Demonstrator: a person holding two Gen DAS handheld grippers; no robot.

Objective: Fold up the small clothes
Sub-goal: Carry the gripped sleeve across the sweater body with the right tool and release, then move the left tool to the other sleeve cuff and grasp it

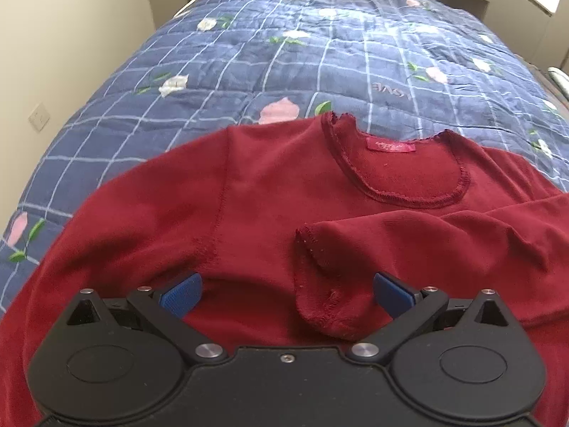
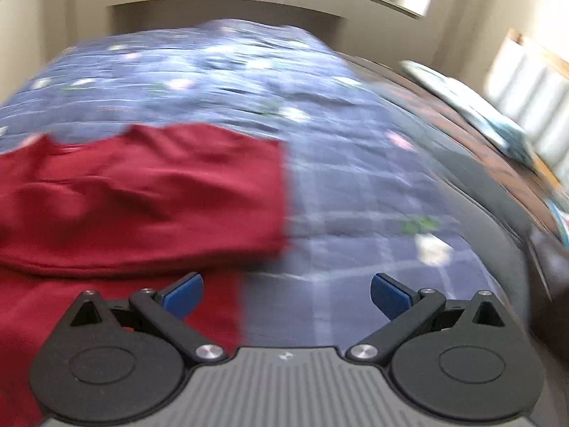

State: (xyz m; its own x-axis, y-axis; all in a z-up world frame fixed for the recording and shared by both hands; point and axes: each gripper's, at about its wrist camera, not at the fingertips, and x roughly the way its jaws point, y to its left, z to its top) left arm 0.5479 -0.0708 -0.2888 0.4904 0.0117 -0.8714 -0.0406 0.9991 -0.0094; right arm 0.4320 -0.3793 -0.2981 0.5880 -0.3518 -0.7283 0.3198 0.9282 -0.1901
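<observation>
Red long-sleeved top (image 1: 270, 192) lies face up on the blue checked floral quilt (image 1: 249, 60), neckline (image 1: 402, 174) and pink label (image 1: 390, 146) towards the far end of the bed. Going left to right in the left wrist view: 1 sleeve (image 1: 106, 213) runs out flat to the left, the chest sits in the middle, and the other sleeve (image 1: 444, 238) is already folded across the body, its cuff (image 1: 320, 284) lying on the torso. The left gripper (image 1: 286, 295) hovers just over this cuff with both blue pads spread wide and nothing pinched.

In the blurred right wrist view the folded side of the top (image 2: 142, 195) fills the left half, bare quilt (image 2: 373, 195) the right, and some pale bedding (image 2: 462, 103), too smeared to identify, lies at the far right edge. The right gripper (image 2: 286, 295) is likewise spread to its widest and empty, straddling the garment's side edge.

Judging from this, 1 sleeve fold is done and the left one remains. The main risk is that a pad coming down near the cuff drags it and undoes the fold. The soft jersey could also bunch on the quilt, or a pinch could catch 2 layers or the quilt itself, leaving a crooked crease.
</observation>
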